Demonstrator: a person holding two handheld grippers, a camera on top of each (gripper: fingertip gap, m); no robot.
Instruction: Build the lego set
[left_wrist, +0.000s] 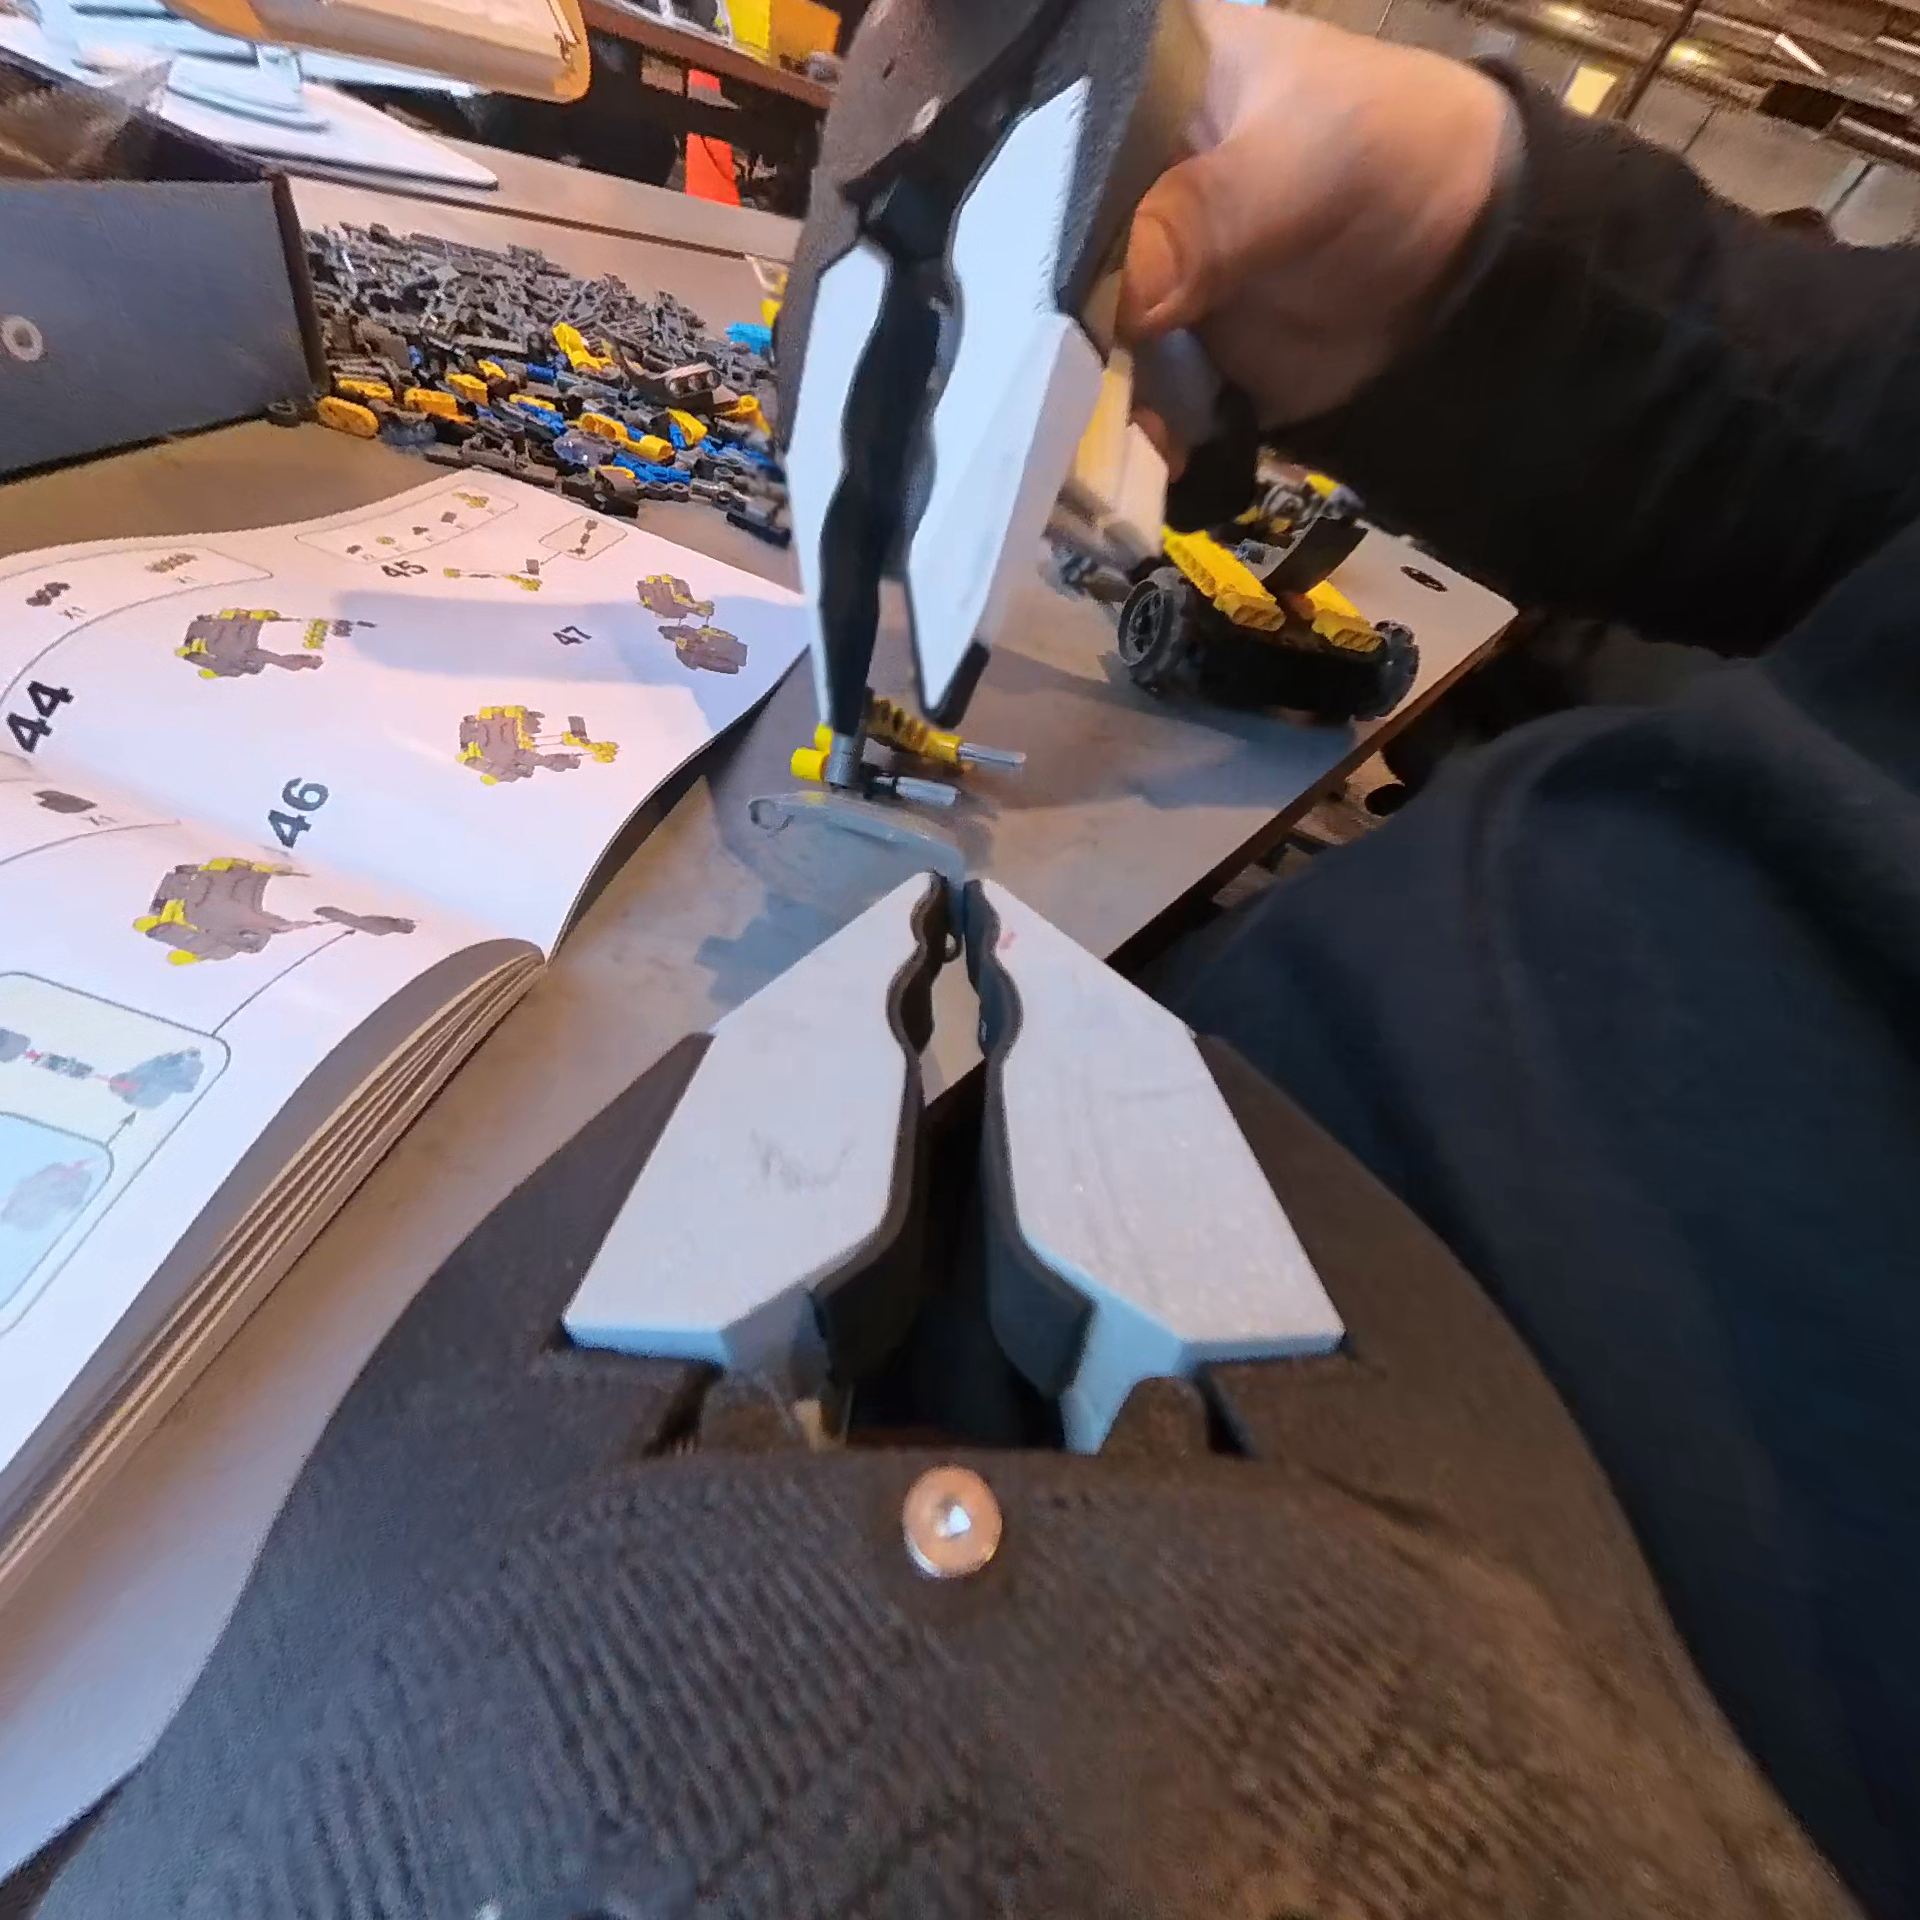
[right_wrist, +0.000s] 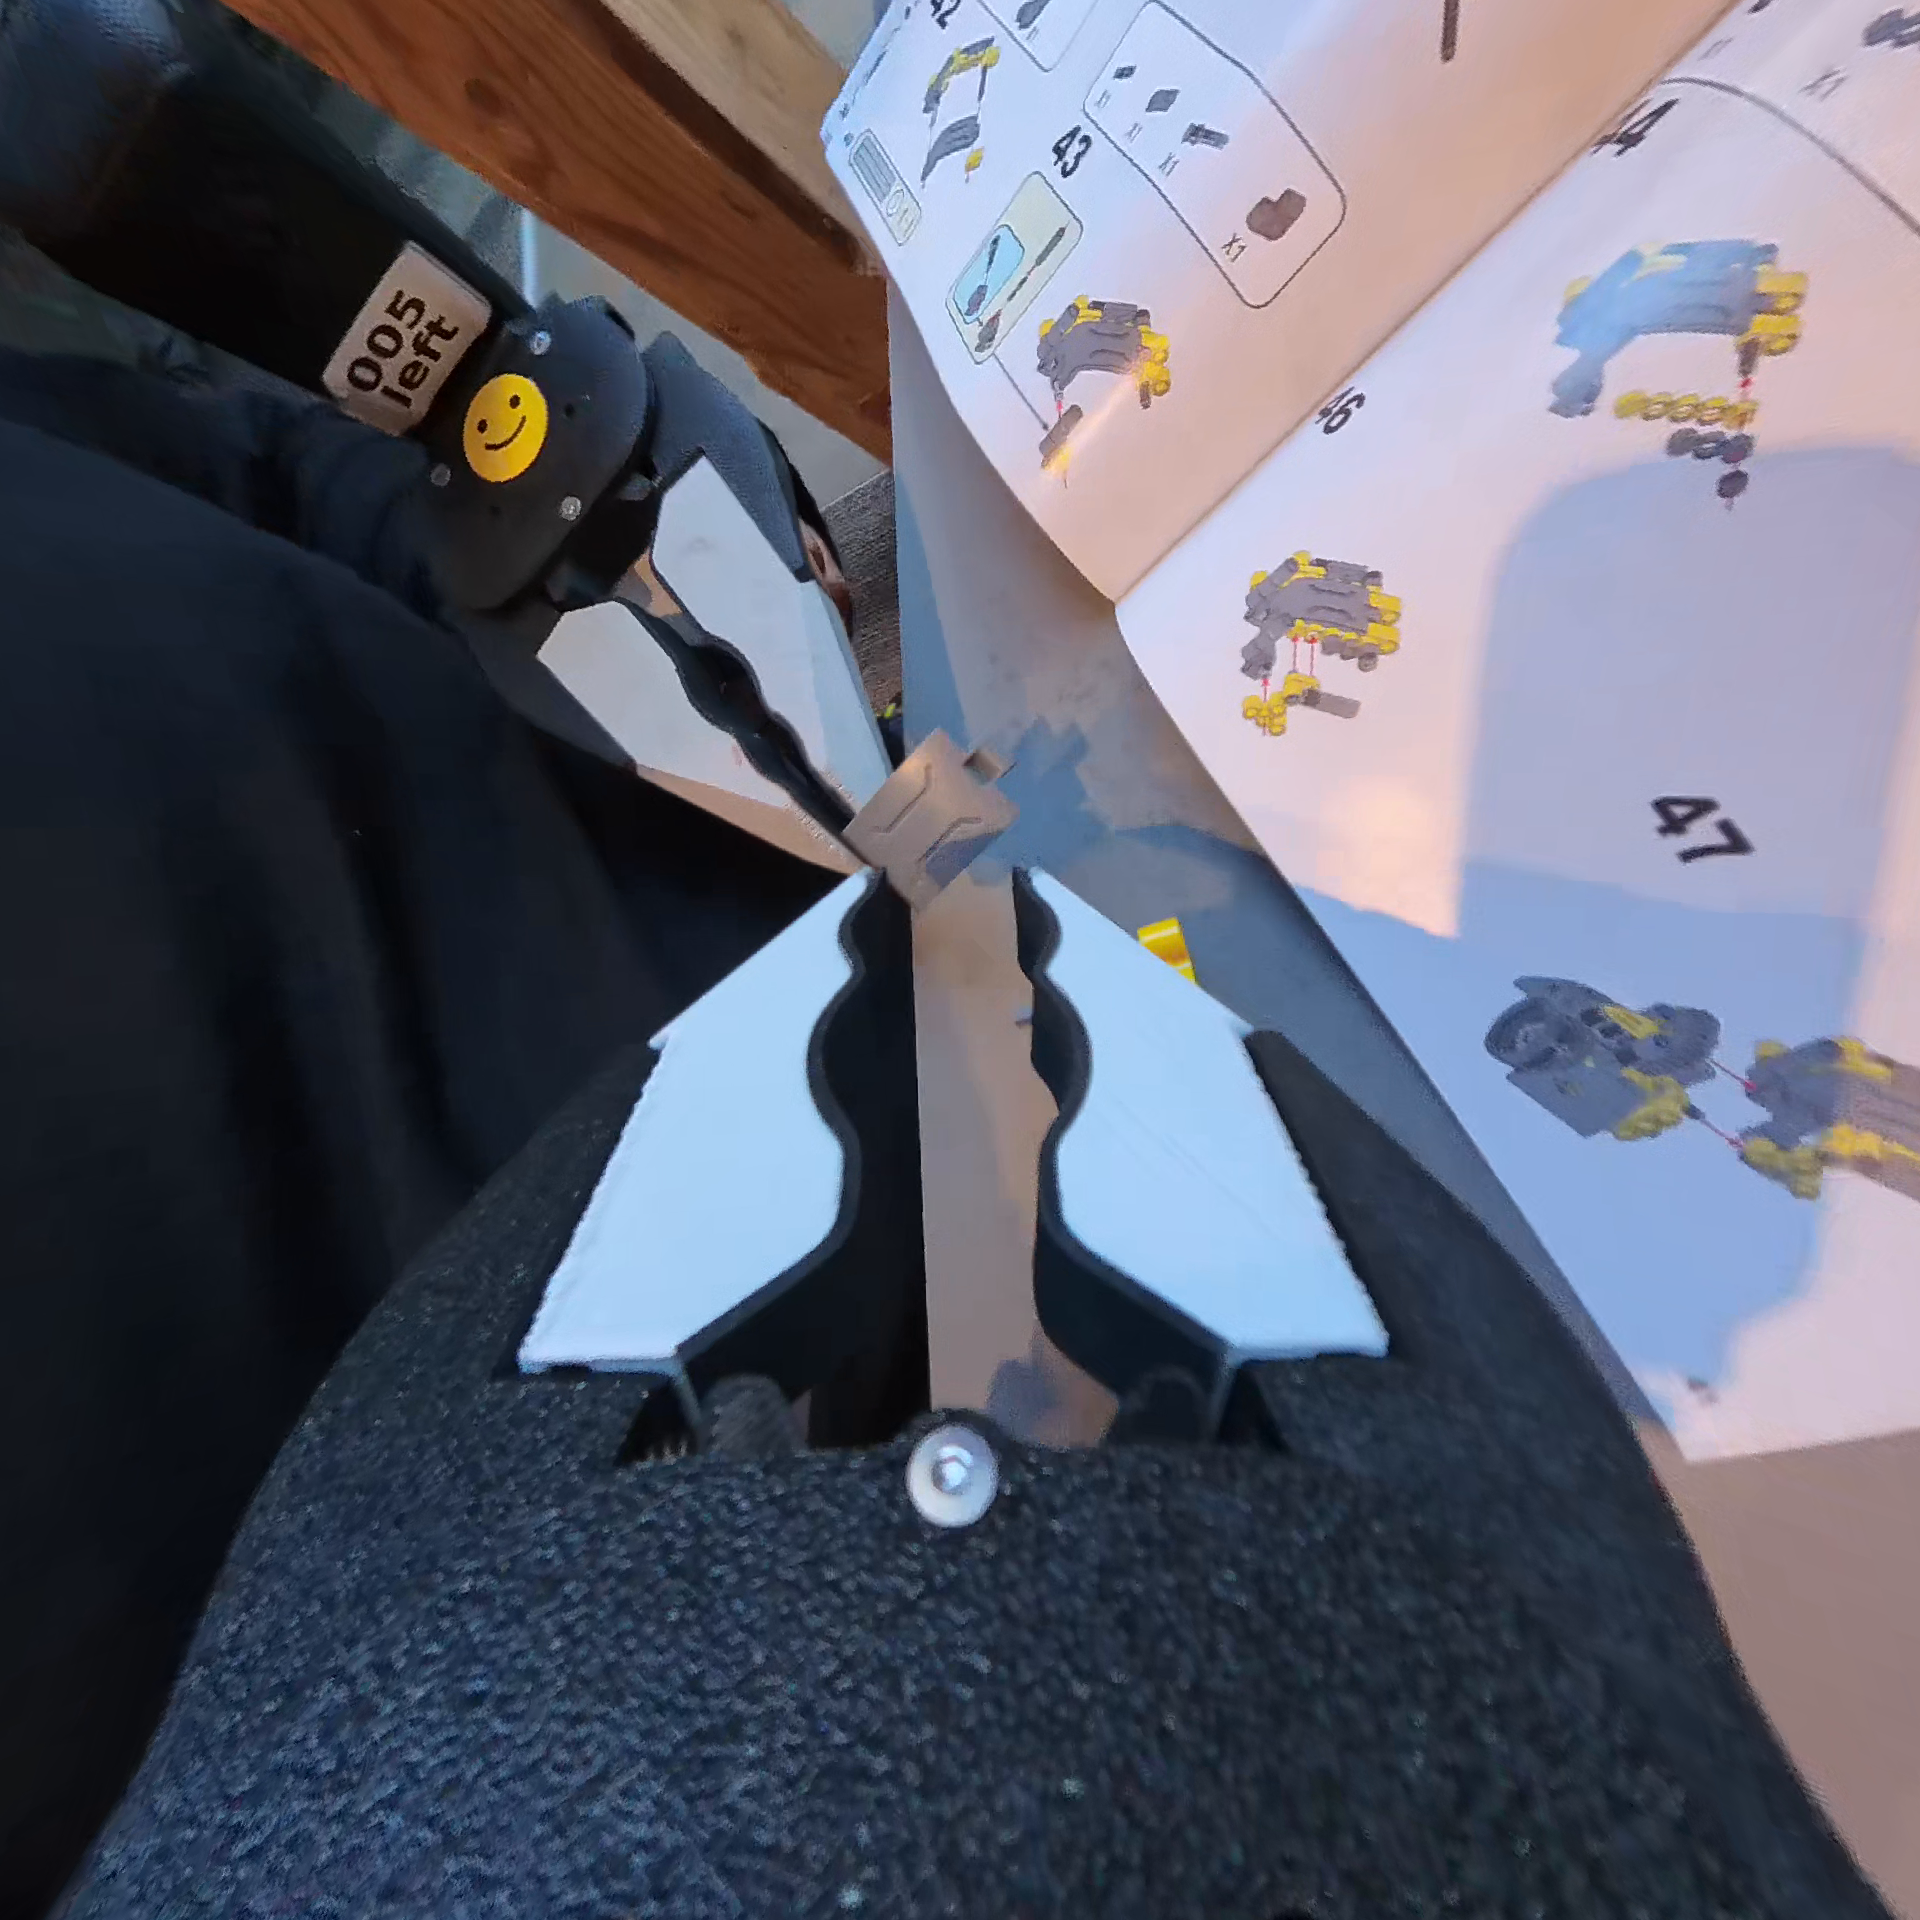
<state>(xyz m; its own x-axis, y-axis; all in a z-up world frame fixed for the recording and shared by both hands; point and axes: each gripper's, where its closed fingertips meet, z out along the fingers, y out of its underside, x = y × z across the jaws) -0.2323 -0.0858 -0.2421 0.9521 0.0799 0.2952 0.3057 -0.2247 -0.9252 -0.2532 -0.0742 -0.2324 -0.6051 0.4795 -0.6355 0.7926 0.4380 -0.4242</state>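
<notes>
Grey panel (left_wrist: 862, 826) pinched by left hand-held gripper (left_wrist: 951, 883); right hand-held gripper (left_wrist: 899, 717) spread over yellow assembly (left_wrist: 894, 743).

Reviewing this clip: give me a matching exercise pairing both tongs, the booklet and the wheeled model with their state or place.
Things:
1. left tongs
2. right tongs
3. booklet
4. wheeled model

States or places:
A. lying open on the table
B. open, over a small yellow-and-grey assembly
C. shut on a grey panel
D. standing near the table's far edge

Pairs: 1-C, 2-B, 3-A, 4-D
</notes>
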